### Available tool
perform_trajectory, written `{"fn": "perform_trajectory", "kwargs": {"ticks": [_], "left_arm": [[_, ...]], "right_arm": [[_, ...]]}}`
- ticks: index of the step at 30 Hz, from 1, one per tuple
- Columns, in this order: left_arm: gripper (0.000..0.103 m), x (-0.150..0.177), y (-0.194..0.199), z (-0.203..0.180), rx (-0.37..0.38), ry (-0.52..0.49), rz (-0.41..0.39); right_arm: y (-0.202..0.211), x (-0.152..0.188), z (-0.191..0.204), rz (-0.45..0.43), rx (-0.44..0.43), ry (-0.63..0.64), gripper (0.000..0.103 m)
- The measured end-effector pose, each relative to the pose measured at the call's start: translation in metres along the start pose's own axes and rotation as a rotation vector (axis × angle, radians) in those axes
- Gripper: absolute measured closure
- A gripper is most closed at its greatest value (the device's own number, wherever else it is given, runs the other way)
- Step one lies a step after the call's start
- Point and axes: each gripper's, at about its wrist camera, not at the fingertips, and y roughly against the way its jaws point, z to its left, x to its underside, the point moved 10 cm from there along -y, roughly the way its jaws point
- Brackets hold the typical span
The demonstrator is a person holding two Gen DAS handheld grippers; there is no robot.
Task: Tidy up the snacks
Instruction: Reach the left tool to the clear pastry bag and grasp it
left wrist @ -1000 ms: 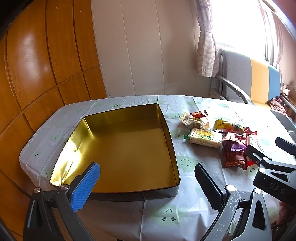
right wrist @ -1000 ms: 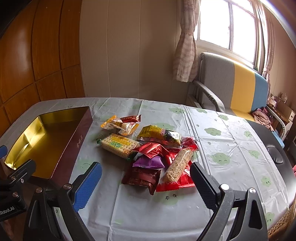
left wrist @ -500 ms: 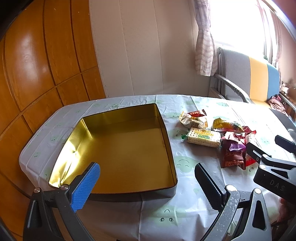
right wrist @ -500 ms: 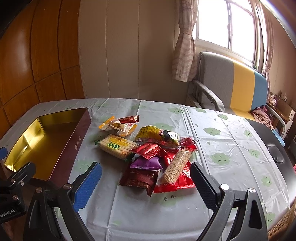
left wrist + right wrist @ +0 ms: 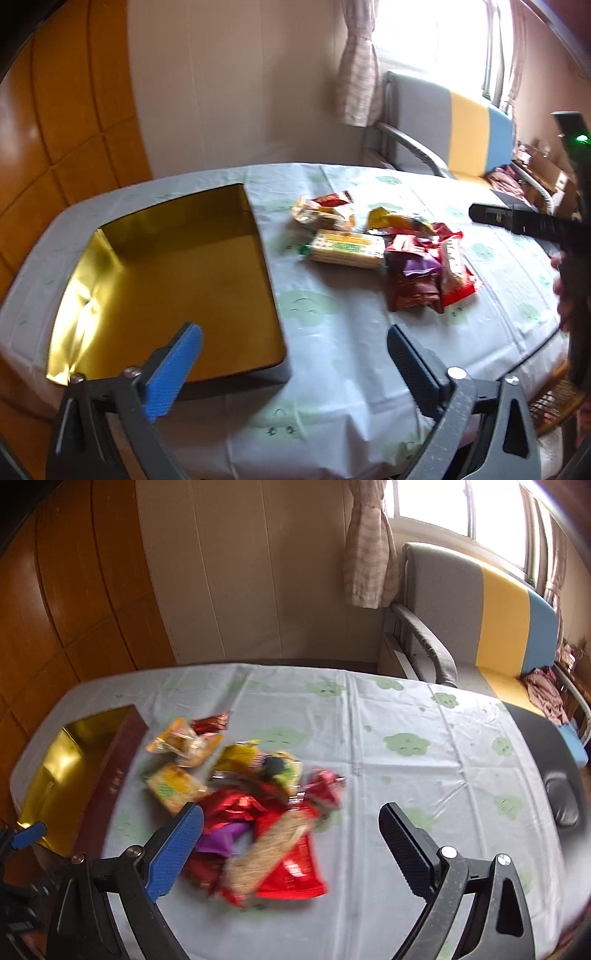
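A gold-lined empty tin (image 5: 177,280) lies on the left of the table; it also shows in the right wrist view (image 5: 70,771). A pile of snack packets (image 5: 399,251) lies to its right, with a cracker pack (image 5: 347,247), a dark red packet (image 5: 413,295) and a red packet with a cereal bar (image 5: 280,853). My left gripper (image 5: 291,339) is open and empty over the tin's near right corner. My right gripper (image 5: 291,819) is open and empty just above the pile's near edge.
The table carries a white cloth with green prints (image 5: 406,746). A grey, yellow and blue armchair (image 5: 491,620) stands behind it at the right. A dark chair back (image 5: 554,775) sits at the table's right edge. Wood panelling (image 5: 66,110) covers the left wall.
Both grippers moved fast; the frames are blurred. The left view swung right toward the snacks. The right gripper moved forward and down over the pile. Both stayed open.
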Motion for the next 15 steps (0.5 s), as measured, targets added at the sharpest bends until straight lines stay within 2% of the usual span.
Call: {"fn": "perform_trajectory", "kwargs": {"ticks": [2, 4, 6, 8, 10, 13, 15], "left_arm": [[0.026, -0.004, -0.008, -0.006, 0.06, 0.005, 0.051], [0.05, -0.009, -0.018, -0.01, 0.106, 0.014, 0.101], [0.058, -0.015, -0.028, -0.015, 0.146, 0.032, 0.15], [0.059, -0.025, -0.036, -0.019, 0.146, 0.044, 0.176], [0.059, -0.037, -0.044, -0.023, 0.149, 0.046, 0.189], [0.058, -0.061, -0.064, -0.021, 0.144, 0.104, 0.224], [0.058, -0.082, -0.077, -0.019, 0.101, 0.067, 0.205]], "right_arm": [[-0.01, 0.0, -0.016, 0.032, 0.02, 0.045, 0.005], [-0.02, 0.004, -0.028, 0.061, 0.019, 0.049, 0.007], [-0.027, 0.008, -0.04, 0.076, 0.0, 0.018, 0.01], [-0.034, 0.013, -0.049, 0.083, -0.031, -0.033, 0.01], [-0.039, 0.019, -0.057, 0.123, -0.026, -0.081, 0.012], [-0.033, 0.011, -0.055, 0.101, -0.068, -0.108, 0.012], [-0.031, 0.011, -0.055, 0.1, -0.082, -0.121, 0.012]]}}
